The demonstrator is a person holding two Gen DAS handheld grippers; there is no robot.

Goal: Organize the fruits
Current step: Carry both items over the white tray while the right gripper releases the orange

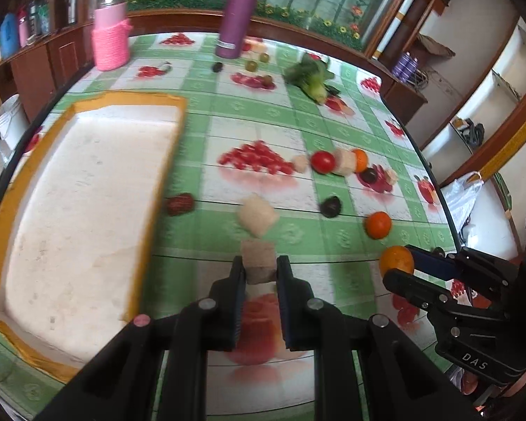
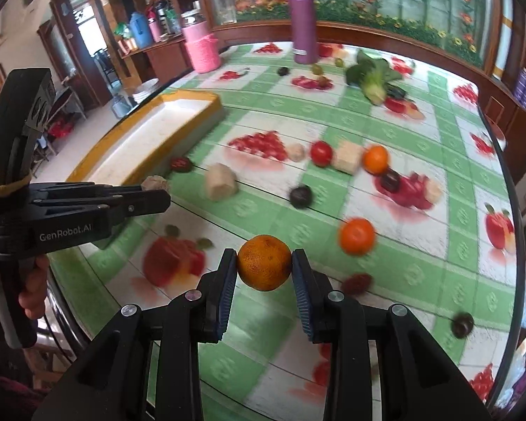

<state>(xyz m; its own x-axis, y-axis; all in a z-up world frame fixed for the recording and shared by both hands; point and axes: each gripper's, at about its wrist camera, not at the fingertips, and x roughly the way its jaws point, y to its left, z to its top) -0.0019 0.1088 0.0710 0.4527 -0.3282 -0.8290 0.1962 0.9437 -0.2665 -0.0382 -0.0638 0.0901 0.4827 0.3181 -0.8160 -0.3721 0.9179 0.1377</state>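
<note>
1. The left gripper (image 1: 260, 271) was clamped on a tan cube (image 1: 258, 261), held above the table (image 1: 333, 122).
2. The right gripper (image 2: 264, 267) gripped an orange (image 2: 264, 261) between its blue pads.
3. The yellow-rimmed tray (image 1: 147, 189) lay to the left of the left gripper.
4. Beyond both grippers sat a loose orange (image 2: 356, 235), a dark plum (image 2: 301, 196) and a tomato (image 2: 321, 152).

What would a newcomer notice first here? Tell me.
Two loaded grippers: the right gripper is shut on an orange, the left gripper on a brown cube. Beyond lie scattered fruits on the green checked tablecloth, and a white tray at left.
</note>
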